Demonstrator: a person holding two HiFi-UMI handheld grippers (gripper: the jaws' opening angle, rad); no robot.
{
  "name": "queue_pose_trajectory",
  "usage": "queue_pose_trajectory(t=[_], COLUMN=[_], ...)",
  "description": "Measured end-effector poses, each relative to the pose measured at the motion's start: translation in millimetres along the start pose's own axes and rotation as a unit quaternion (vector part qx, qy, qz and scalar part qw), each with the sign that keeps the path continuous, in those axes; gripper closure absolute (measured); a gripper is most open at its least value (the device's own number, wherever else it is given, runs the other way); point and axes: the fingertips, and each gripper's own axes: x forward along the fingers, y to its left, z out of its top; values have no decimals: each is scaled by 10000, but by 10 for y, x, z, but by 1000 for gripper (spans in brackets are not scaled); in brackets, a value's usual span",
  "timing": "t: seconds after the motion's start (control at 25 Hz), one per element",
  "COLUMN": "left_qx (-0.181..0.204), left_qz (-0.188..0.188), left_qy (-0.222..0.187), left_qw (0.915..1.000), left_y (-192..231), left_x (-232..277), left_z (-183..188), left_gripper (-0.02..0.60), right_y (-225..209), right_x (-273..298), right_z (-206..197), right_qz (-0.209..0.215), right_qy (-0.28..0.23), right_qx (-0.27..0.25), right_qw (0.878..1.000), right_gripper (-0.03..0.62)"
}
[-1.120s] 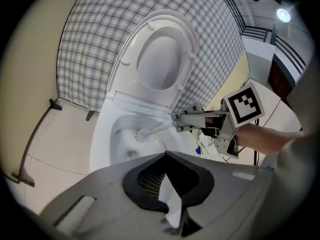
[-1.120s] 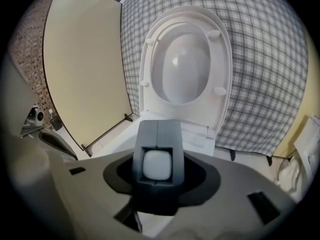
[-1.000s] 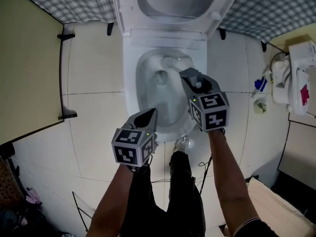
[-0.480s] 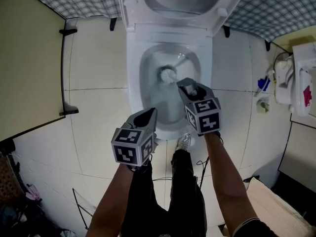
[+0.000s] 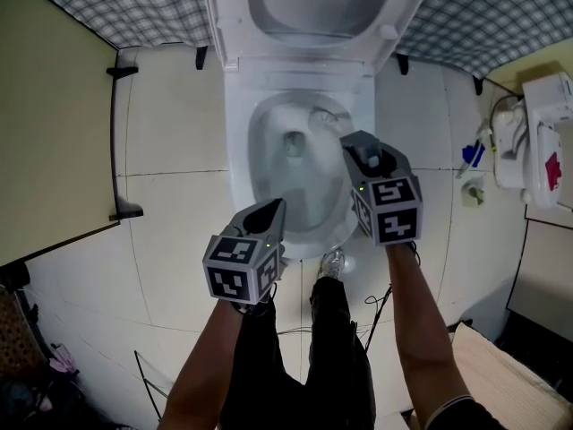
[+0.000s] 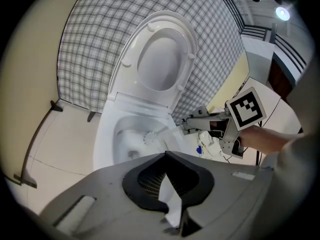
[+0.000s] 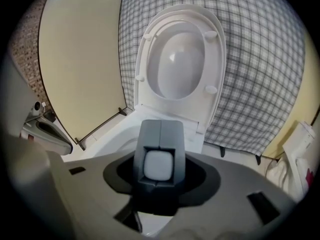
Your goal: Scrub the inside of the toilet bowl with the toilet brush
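Note:
The white toilet bowl (image 5: 238, 155) stands open with its lid (image 5: 318, 3) raised. My right gripper (image 5: 361, 148) hangs over the bowl's right rim, shut on the toilet brush handle. The white brush head (image 5: 320, 115) sits against the far right of the bowl's inside. In the right gripper view the handle's end (image 7: 159, 165) shows clamped between the grey fingers (image 7: 150, 134). The left gripper view shows the brush (image 6: 151, 136) in the bowl and my right gripper (image 6: 189, 126). My left gripper (image 5: 266, 213) hovers by the front rim, holding nothing; its fingers are hidden.
A beige partition (image 5: 54, 124) closes the left side and a checked wall (image 5: 488, 16) runs behind the toilet. A white unit (image 5: 546, 141) and a small blue item (image 5: 472, 154) stand at the right. The person's leg and shoe (image 5: 331, 262) are by the bowl's front.
My right gripper swept the brush head from the bowl's far side to its middle, then back out to the far right. The left gripper has stayed in place.

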Motion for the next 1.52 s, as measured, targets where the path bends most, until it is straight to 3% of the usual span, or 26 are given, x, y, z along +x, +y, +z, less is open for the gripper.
queue_pose_trajectory(t=[0.2, 0.64, 0.96, 1.2, 1.36, 1.52], left_qx=[-8, -62, -55, -5, 20, 10], left_qz=[19, 94, 3, -82, -15, 24], left_qy=[64, 39, -51, -125, -32, 44], left_qw=[10000, 9999, 10000, 9999, 10000, 10000], left_y=[43, 178, 73, -26, 60, 93], left_x=[6, 44, -6, -31, -71, -87], left_z=[-56, -117, -66, 35, -70, -167], left_gripper=[574, 574, 574, 574, 574, 574], right_y=[1, 538, 302, 113, 136, 329], right_x=[10, 543, -124, -251, -158, 57], right_z=[-69, -500, -177, -232, -349, -581], right_qz=[-20, 553, 157, -338, -275, 120], right_qy=[33, 486, 196, 461, 483, 640], right_qx=[33, 151, 146, 48, 169, 322], right_qw=[10000, 9972, 9996, 9984, 9983, 9974], right_gripper=[401, 401, 401, 401, 402, 402])
